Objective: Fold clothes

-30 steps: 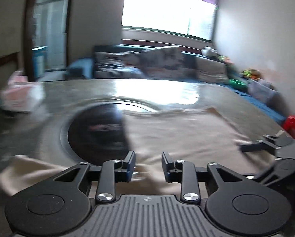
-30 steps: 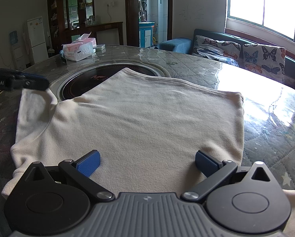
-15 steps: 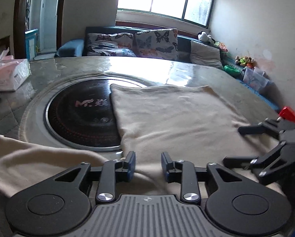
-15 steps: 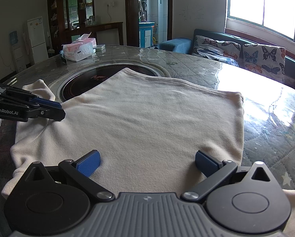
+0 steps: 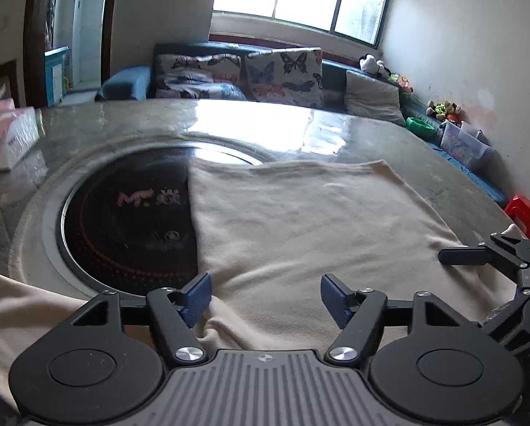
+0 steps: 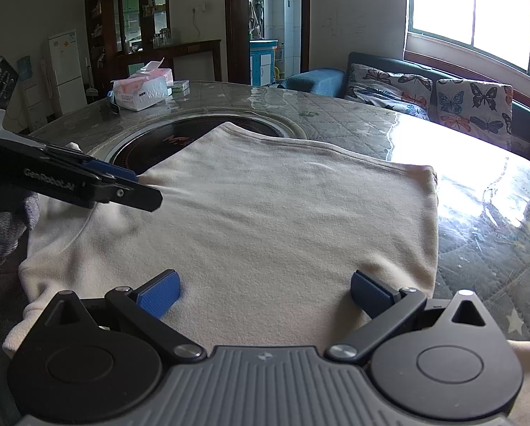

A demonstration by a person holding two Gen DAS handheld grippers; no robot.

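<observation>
Cream top (image 6: pixel 265 220) spread flat on the table (image 6: pixel 478 220), partly over the dark hob (image 5: pixel 130 220); 1 sleeve (image 5: pixel 20 312) trailing off left, unfolded. Left gripper (image 5: pixel 263 296) and right gripper (image 6: pixel 265 291) both released, grasping nothing. No folded bundle visible.

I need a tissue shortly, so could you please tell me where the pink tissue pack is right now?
The pink plastic-wrapped tissue pack sits on the round table's far left side in the right wrist view, beyond the black circular cooktop and the cream garment.
</observation>
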